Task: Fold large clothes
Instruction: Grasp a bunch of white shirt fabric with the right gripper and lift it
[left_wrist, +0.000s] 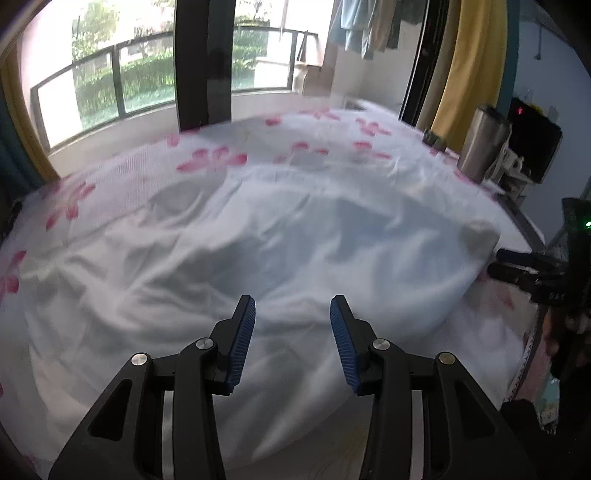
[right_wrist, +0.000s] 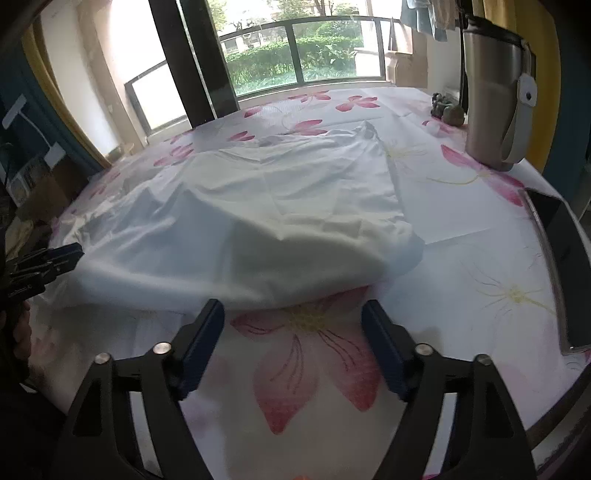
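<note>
A large white garment lies crumpled on a table covered by a white cloth with pink flowers. In the left wrist view the garment fills the middle, blurred. My left gripper is open and empty, just above the garment's near part. My right gripper is open and empty, its fingers either side of the garment's near edge above a pink flower print. The right gripper also shows at the right edge of the left wrist view. The left gripper shows at the left edge of the right wrist view.
A steel travel mug stands at the table's far right, also in the left wrist view. A small dark figurine sits beside it. A dark tray edge lies at the right. Windows and hanging clothes are behind.
</note>
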